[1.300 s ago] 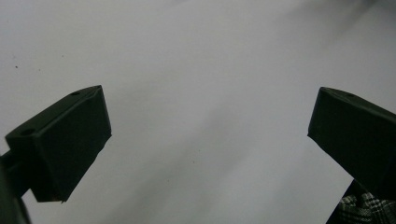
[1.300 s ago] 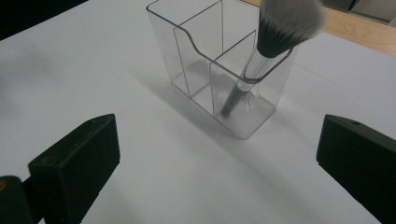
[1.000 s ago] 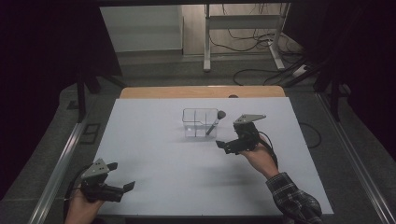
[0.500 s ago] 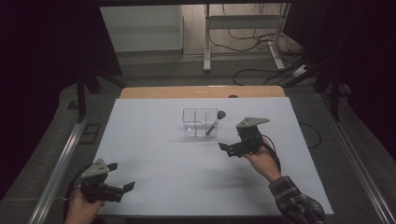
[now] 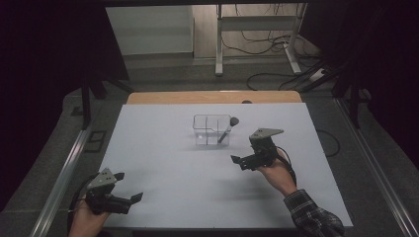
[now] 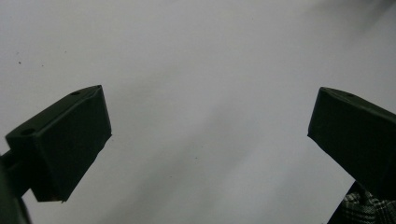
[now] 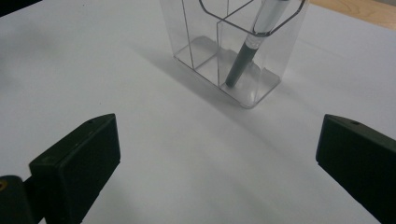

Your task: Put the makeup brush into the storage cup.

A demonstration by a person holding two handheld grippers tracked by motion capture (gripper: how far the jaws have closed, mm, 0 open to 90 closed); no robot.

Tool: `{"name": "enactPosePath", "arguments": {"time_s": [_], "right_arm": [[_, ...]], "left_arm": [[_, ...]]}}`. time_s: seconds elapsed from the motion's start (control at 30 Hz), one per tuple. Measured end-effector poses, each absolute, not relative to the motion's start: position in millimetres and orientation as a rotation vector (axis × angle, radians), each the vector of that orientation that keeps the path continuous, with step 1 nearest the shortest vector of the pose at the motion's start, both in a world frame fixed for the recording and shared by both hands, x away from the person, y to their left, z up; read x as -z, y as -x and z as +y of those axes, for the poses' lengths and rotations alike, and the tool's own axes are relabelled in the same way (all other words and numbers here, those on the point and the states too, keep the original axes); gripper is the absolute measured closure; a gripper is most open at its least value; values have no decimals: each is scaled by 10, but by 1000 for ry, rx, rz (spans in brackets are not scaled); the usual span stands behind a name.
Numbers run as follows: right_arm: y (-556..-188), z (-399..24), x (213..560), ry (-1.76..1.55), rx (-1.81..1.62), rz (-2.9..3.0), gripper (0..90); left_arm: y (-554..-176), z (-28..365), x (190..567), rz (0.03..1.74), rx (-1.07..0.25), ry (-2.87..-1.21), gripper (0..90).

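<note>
A clear plastic organiser [image 5: 211, 129] with several compartments stands on the white table [image 5: 163, 163] toward the back middle. A dark, round-headed brush [image 5: 228, 129] leans in its right compartment; in the right gripper view the same organiser [image 7: 205, 51] holds the brush [image 7: 247, 46] handle down. My right gripper [image 5: 243, 161] hovers open in front and to the right of the organiser, nothing between its jaws [image 7: 217, 163]. At the front left corner my left gripper [image 5: 134, 198] is held open over bare table [image 6: 205, 140].
A wooden strip [image 5: 212, 97] runs along the table's far edge. Metal rails [image 5: 64, 173] flank the table. Cables and a stand's legs [image 5: 257, 54] lie on the floor behind. A plaid sleeve [image 5: 311, 217] enters at the bottom right.
My right gripper has drawn back from the organiser, toward the front and slightly right. The left gripper has stayed put.
</note>
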State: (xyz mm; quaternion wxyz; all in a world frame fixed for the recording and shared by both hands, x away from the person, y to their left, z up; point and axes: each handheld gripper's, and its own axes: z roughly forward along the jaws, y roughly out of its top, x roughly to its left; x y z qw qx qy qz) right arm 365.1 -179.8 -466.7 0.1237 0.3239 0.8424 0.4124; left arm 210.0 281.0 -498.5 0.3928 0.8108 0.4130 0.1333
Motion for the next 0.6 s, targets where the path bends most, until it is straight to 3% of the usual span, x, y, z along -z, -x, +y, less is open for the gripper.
{"name": "enactPosePath", "arguments": {"time_s": [0.6], "right_arm": [[-3528, -1858, 4721, -937, -1192, 2476, 0]], "left_arm": [[-2096, 2809, 4984, 1048, -333, -2056, 0]]}}
